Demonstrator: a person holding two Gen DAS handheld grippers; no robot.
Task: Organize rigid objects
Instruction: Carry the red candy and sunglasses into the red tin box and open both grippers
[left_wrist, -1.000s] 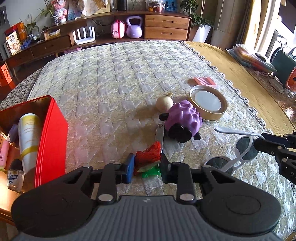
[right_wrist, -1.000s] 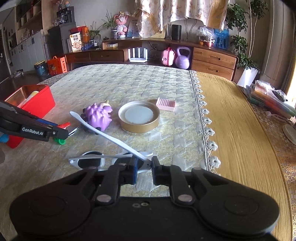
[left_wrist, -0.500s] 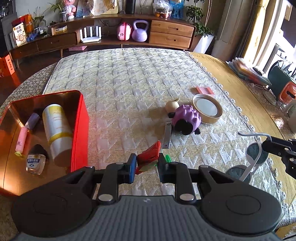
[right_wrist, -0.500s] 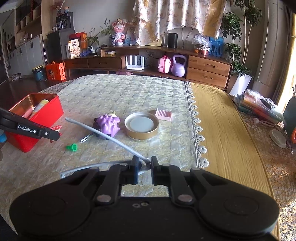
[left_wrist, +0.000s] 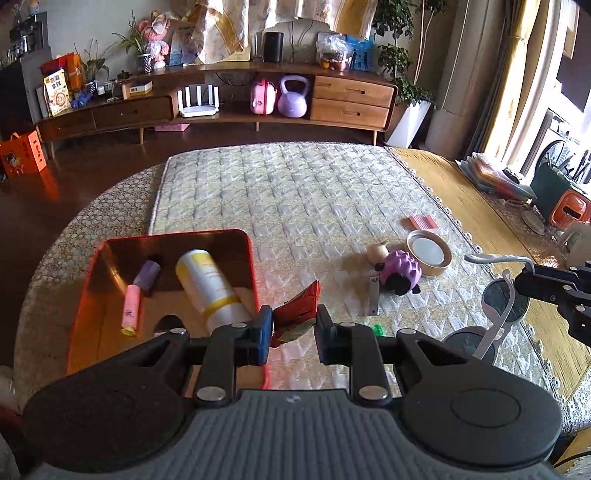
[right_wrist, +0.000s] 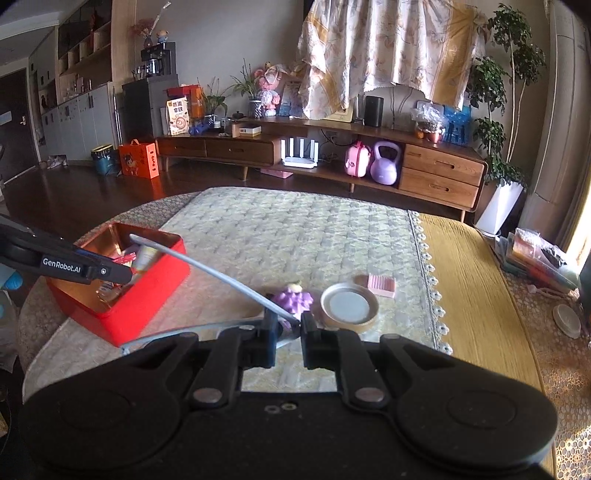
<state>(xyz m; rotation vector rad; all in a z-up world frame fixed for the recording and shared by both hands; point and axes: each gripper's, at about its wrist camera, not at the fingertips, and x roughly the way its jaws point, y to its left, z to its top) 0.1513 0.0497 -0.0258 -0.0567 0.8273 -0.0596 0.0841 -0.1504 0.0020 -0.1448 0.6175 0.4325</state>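
Note:
My left gripper (left_wrist: 291, 328) is shut on a red packet (left_wrist: 297, 314) and holds it in the air at the right rim of the red tin box (left_wrist: 85, 295). The box holds a white-and-yellow bottle (left_wrist: 207, 284), a pink tube (left_wrist: 130, 306) and a purple tube (left_wrist: 147, 271). My right gripper (right_wrist: 288, 332) is shut on white-framed sunglasses (right_wrist: 207, 266), lifted off the bed; they also show in the left wrist view (left_wrist: 498, 306). The box also shows in the right wrist view (right_wrist: 147, 288).
On the quilted cover lie a purple spiky toy (left_wrist: 400, 271), a beige ball (left_wrist: 377, 253), a round tin lid (left_wrist: 429, 253), a pink comb-like piece (left_wrist: 423, 222), a metal clip (left_wrist: 373, 301) and a small green cap (left_wrist: 376, 328). A yellow cloth (right_wrist: 476, 295) covers the right side.
Both grippers rose and drew back. The left one carried the red packet leftward to the red box's rim. The right one lifted the sunglasses higher off the bed.

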